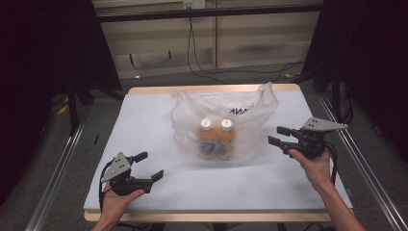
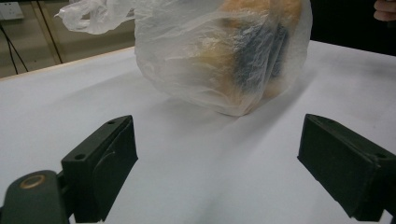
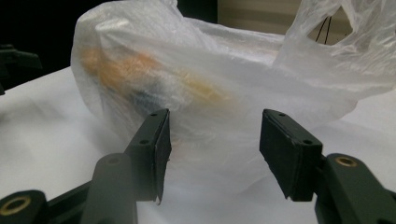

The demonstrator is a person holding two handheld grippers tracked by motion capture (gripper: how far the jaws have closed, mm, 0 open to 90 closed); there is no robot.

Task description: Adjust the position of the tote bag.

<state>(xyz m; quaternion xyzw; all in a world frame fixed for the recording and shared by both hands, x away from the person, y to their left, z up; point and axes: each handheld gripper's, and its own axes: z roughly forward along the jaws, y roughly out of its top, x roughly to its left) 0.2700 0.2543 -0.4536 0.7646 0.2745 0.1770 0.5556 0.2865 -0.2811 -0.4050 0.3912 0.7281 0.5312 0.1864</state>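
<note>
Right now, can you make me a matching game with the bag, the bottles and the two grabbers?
Things:
1. plastic bag
2. two bottles
3. left gripper
4. right gripper

Descriptions:
A. orange with white caps
B. open, close beside the bag
C. see-through, middle of the table
D. open, well apart from the bag, near the table's front edge

Pairs: 1-C, 2-A, 3-D, 4-B

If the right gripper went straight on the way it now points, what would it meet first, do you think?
Most likely the thin plastic bag just ahead of the right gripper, whose open jaws frame its side; the bottles sit deeper in.
</note>
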